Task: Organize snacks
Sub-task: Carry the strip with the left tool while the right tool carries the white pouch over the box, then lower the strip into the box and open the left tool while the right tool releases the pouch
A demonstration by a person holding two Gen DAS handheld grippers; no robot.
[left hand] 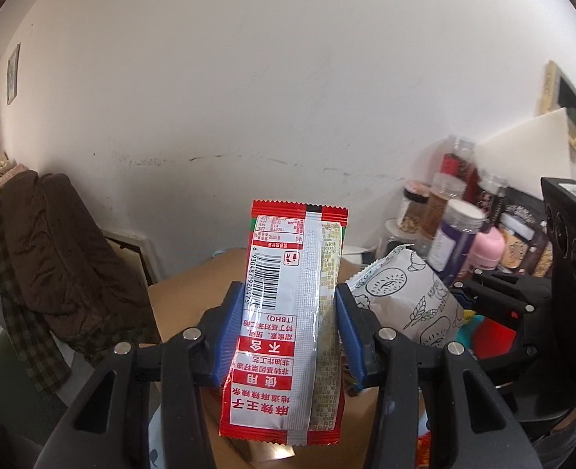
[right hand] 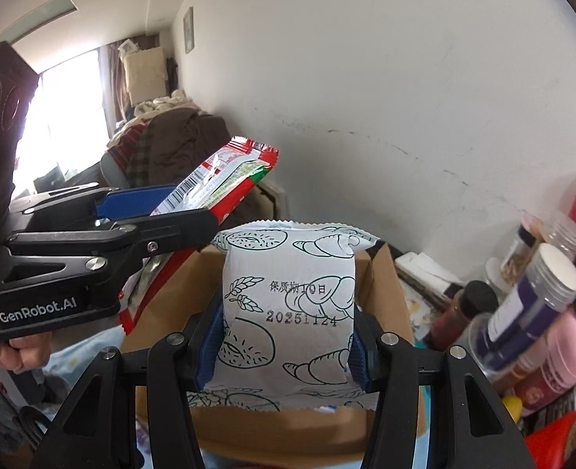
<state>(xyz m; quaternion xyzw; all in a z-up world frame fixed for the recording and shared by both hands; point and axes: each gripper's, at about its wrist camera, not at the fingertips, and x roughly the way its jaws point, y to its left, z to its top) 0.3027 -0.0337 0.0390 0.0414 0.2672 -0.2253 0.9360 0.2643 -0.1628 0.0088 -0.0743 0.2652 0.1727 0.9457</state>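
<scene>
Left wrist view: left gripper (left hand: 288,332), black frame with blue pads, fingers clamped on a long red-and-white foil snack packet (left hand: 288,320) with barcode and seam side facing the camera. Packet stands upright between the pads, its top edge above them, its lower end hanging below. An open brown cardboard box (left hand: 186,297) lies behind and beneath it. To the right, the right gripper (left hand: 460,297) comes in from the side, holding a white paper-like pouch printed with bread drawings (left hand: 405,297), just beside the red packet. Behind: a cluster of clear plastic jars and bottles (left hand: 460,226) against the white wall (left hand: 248,97). Brown padded coat (left hand: 61,254) heaped at left.

Right wrist view: right gripper (right hand: 288,336) fingers clamped on the white pouch (right hand: 291,301) by its two side edges; date stamp faces the camera. Pouch is held over the open cardboard box (right hand: 385,289). Left gripper (right hand: 151,211) at left holds the red packet (right hand: 217,183) tilted, above the box's left side. A hand (right hand: 22,351) grips its handle. Jars (right hand: 542,301) stand at right.
</scene>
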